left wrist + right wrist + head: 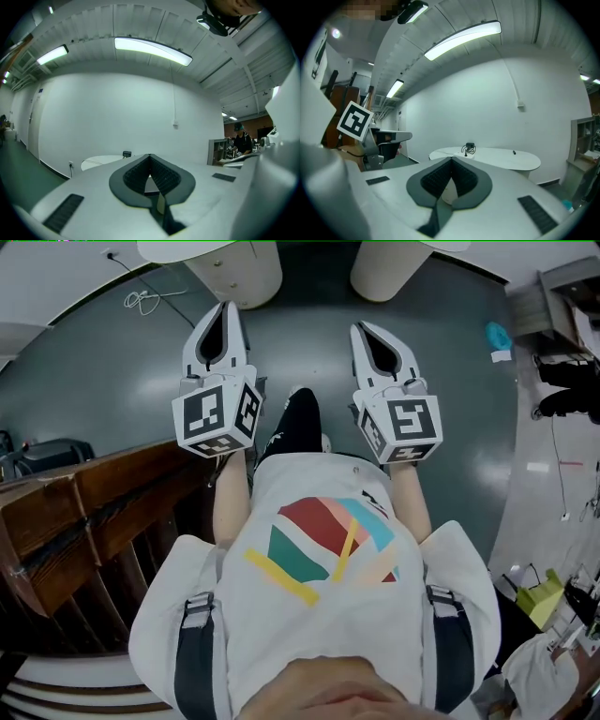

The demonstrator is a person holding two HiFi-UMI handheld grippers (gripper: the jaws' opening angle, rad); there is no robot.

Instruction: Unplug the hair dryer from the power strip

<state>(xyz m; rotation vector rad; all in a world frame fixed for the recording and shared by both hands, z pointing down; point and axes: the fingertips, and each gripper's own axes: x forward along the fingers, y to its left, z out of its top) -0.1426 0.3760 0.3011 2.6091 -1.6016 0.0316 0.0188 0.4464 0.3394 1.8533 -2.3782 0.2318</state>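
left gripper [225,307]: jaws together, empty
right gripper [361,329]: jaws together, empty
dryer [469,148]: likely the dark corded lump on table [506,161], well ahead of both
step: approach, nothing touched
next: close in, open jaws, grip plug

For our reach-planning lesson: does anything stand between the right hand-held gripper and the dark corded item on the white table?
Nothing visible does. The right hand-held gripper, shut and empty, faces the dark corded item on the white table across grey floor. The item is too small to identify.
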